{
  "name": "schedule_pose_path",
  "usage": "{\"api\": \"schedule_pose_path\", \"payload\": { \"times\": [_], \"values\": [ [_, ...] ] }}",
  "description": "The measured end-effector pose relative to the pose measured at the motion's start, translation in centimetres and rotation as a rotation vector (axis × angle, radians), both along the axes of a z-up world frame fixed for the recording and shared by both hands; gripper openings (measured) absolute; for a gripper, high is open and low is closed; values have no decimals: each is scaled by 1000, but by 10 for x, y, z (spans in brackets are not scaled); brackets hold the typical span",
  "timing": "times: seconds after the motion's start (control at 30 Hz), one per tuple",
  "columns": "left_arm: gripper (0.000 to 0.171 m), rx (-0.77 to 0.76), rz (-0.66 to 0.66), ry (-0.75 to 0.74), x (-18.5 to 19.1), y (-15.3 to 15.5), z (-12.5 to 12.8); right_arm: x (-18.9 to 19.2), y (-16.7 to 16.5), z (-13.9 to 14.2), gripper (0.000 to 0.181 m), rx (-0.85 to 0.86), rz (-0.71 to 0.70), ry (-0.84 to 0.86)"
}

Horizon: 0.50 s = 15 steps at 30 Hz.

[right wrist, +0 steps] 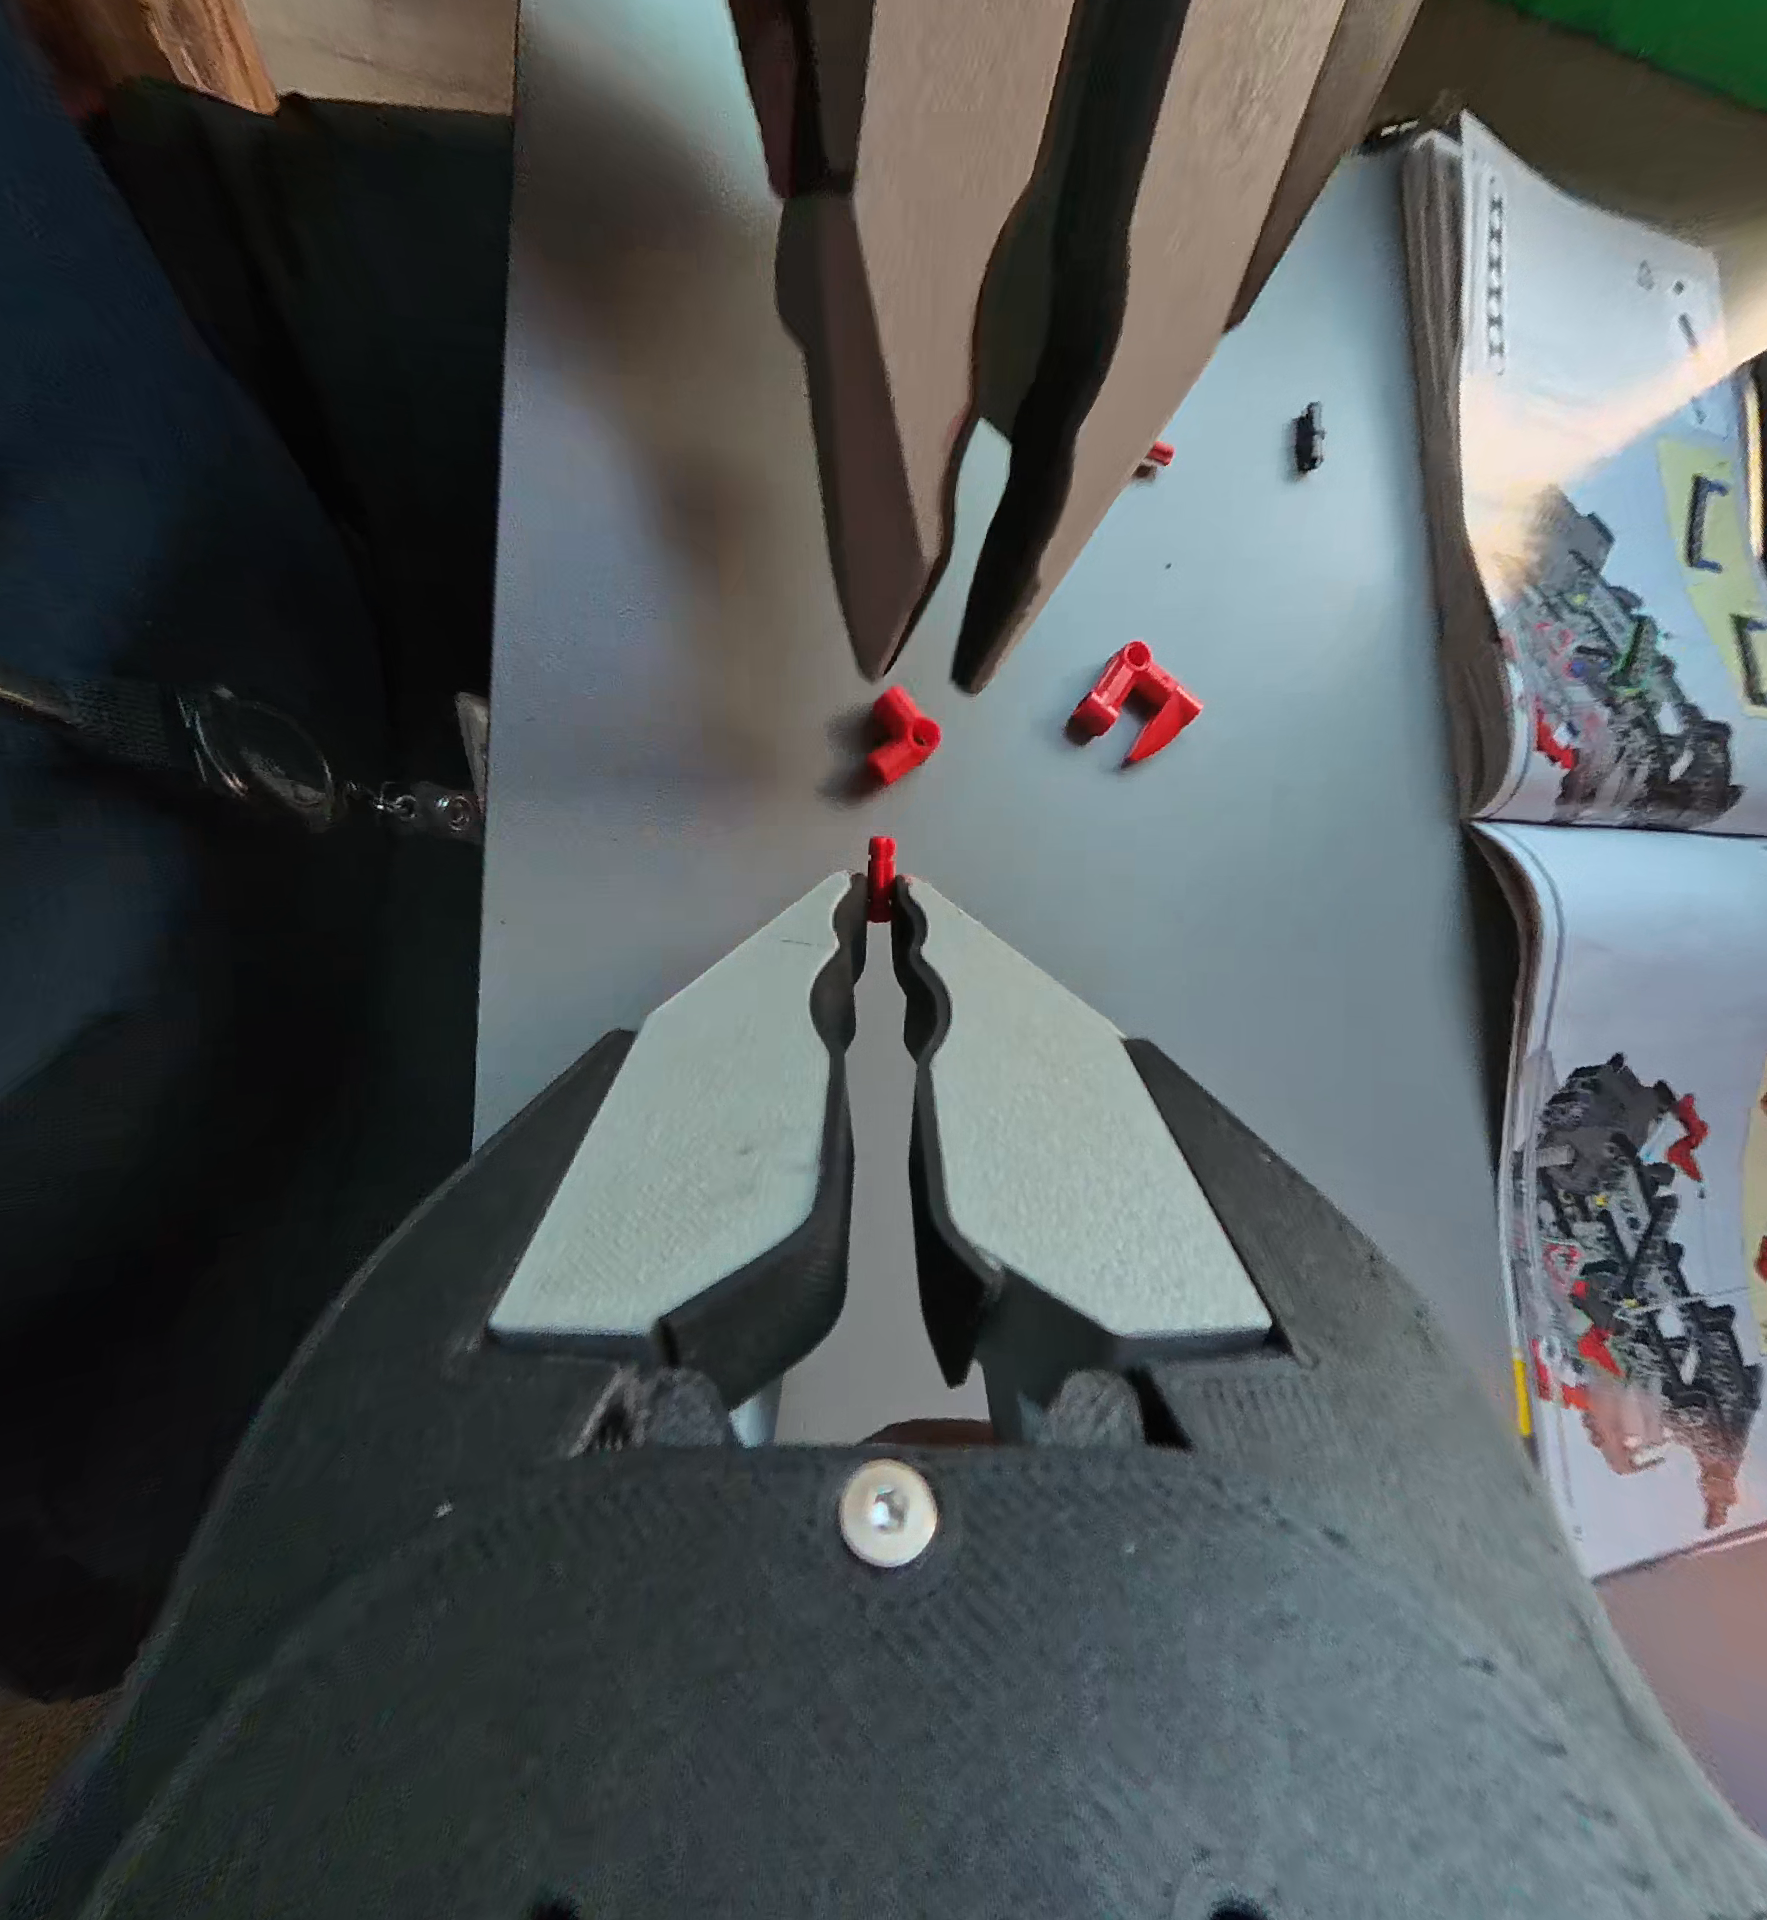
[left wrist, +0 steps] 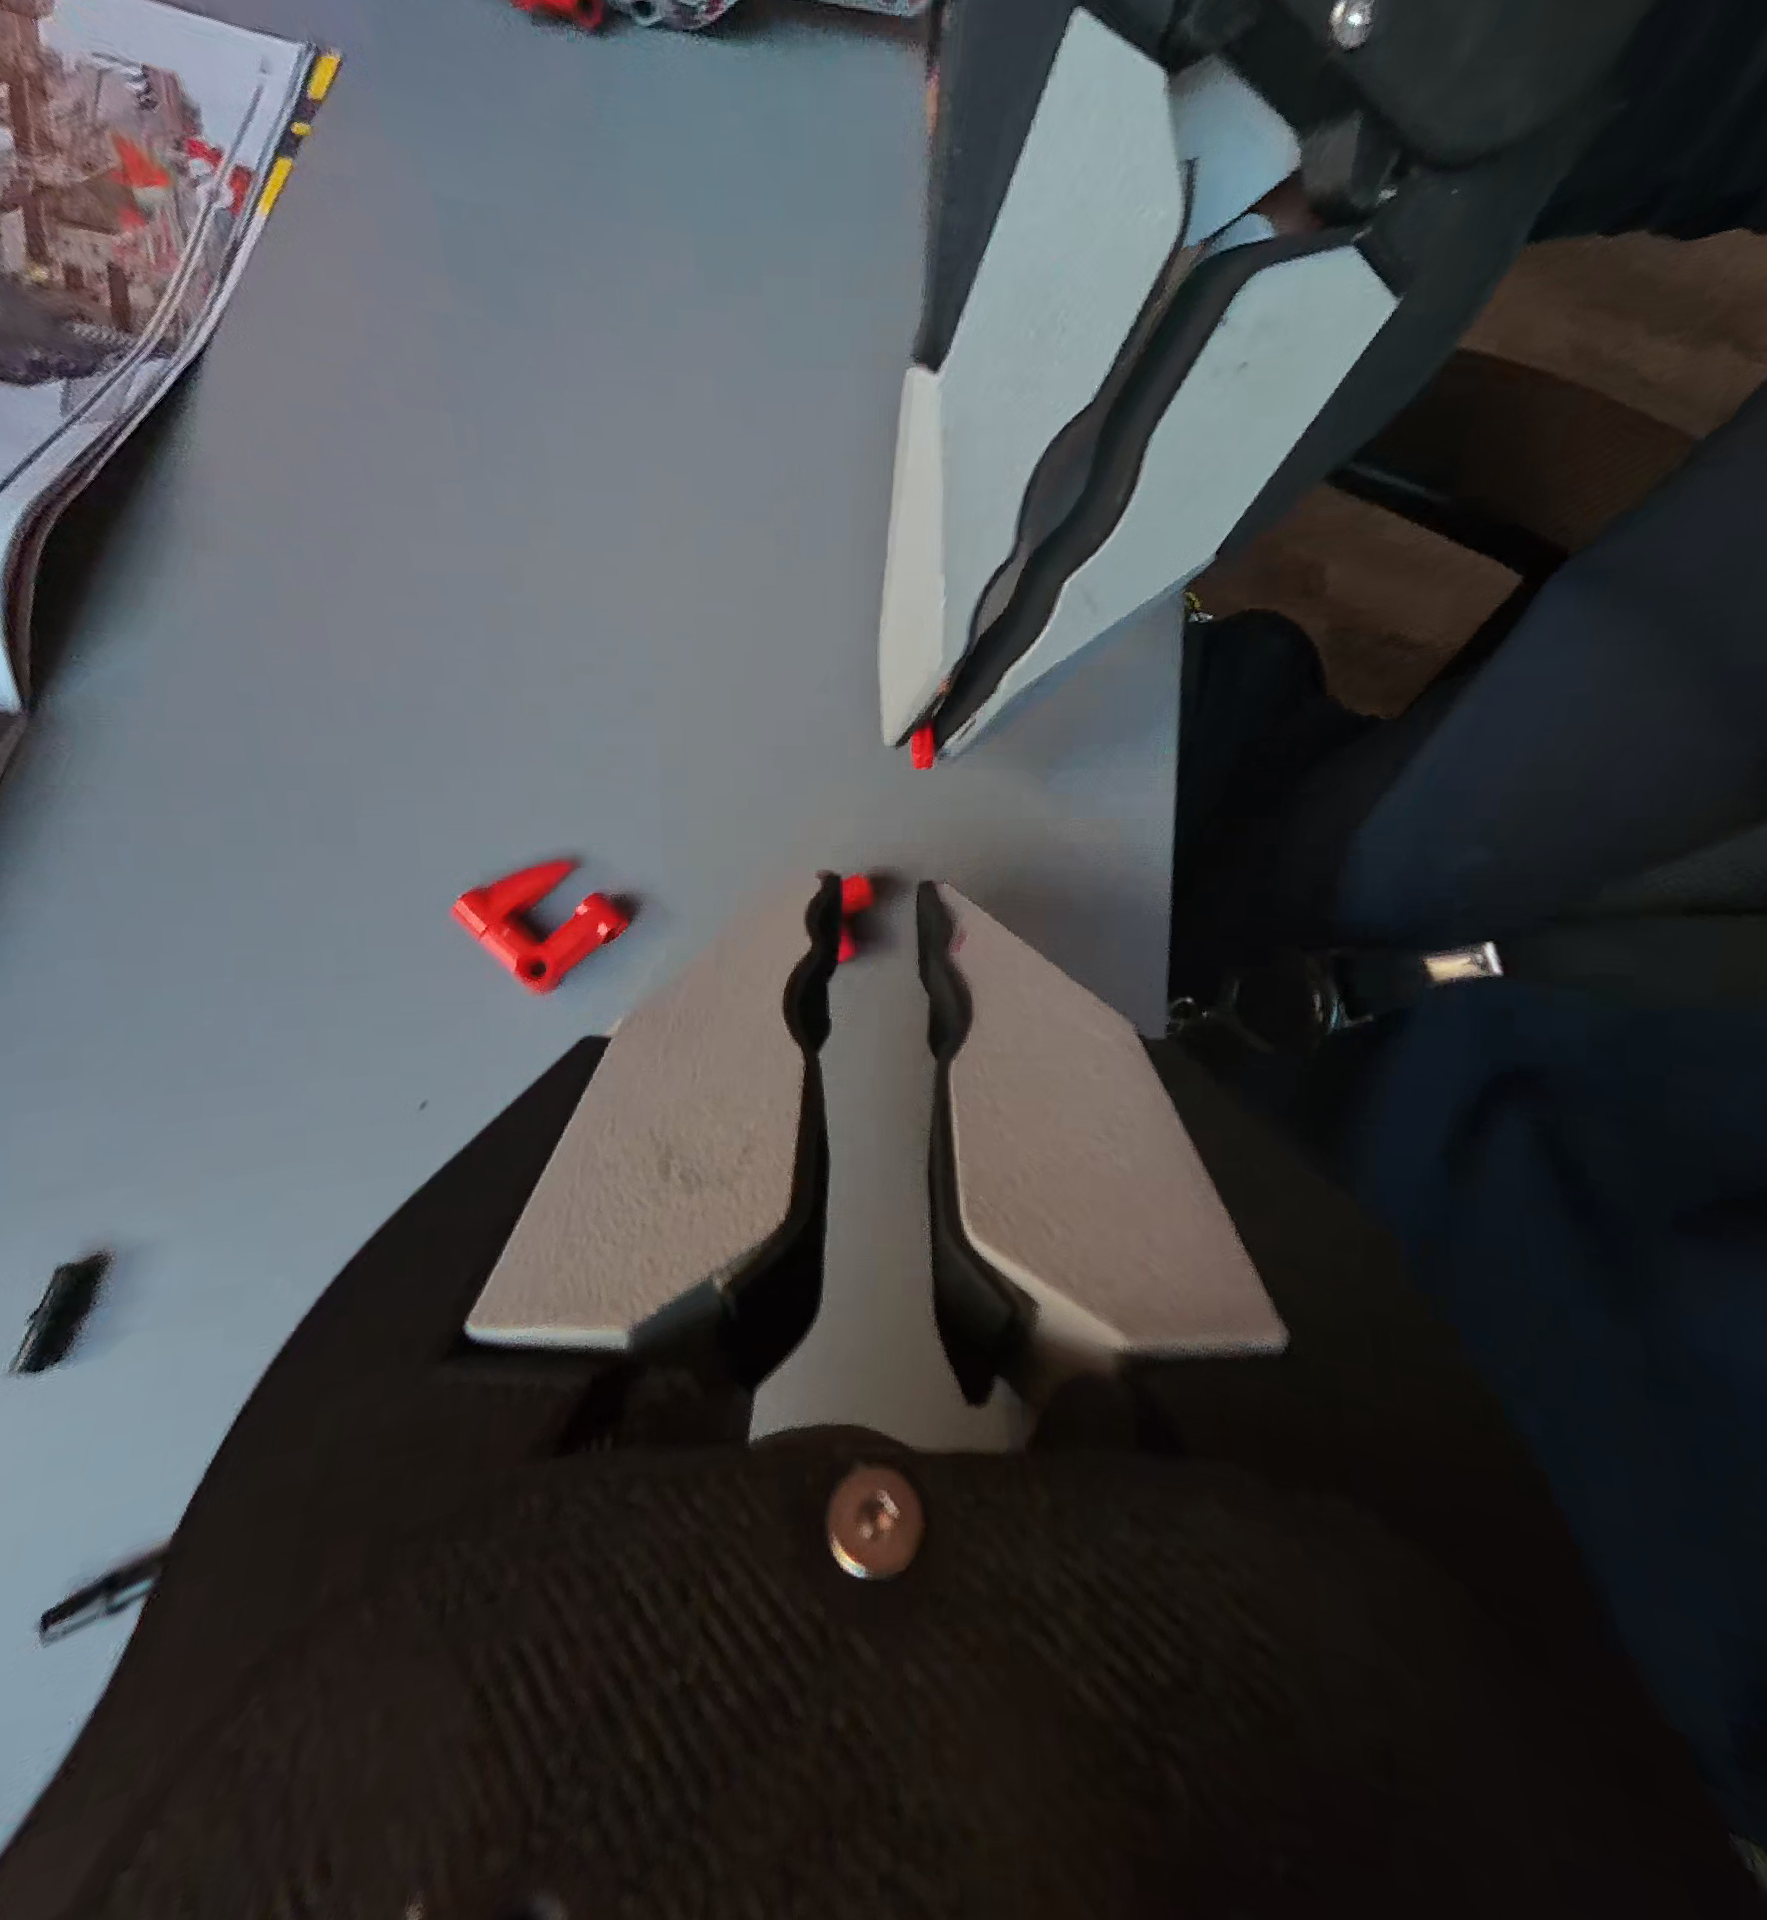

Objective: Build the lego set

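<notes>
The right gripper has its fingers pinched on a tiny red pin, tip poking out so it can plug into the small red connector on the grey table, while the left gripper, fingers slightly apart, hovers over that connector, probably to steady it.

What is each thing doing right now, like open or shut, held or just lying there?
Right gripper: jaws shut on the red pin.
Red pin: held, sticking out past the tips.
Left gripper: jaws open, empty.
Red elbow piece: lying loose on the table.
Red claw piece: lying loose, untouched.
Instruction booklet: open.
</notes>
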<state>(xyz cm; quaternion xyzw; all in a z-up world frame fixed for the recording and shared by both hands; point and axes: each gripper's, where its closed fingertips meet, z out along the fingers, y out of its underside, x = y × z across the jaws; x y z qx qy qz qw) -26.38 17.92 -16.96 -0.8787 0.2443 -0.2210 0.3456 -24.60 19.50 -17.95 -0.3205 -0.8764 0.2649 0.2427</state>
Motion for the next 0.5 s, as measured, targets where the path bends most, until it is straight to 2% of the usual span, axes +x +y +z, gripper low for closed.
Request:
{"api": "schedule_pose_path", "payload": {
  "times": [0.2,0.37,0.5],
  "values": [
    [19,-71,6,-71,-12,2,-2,1,-2,-5,0,-58,-15,-58],
    [19,-203,4,-91,-6,4,-17,0,-1,-9,0,-110,-55,-91],
    [4,-253,-11,-114,2,2,-22,1,-3,-9,0,-136,-55,-84]
  ]
}}
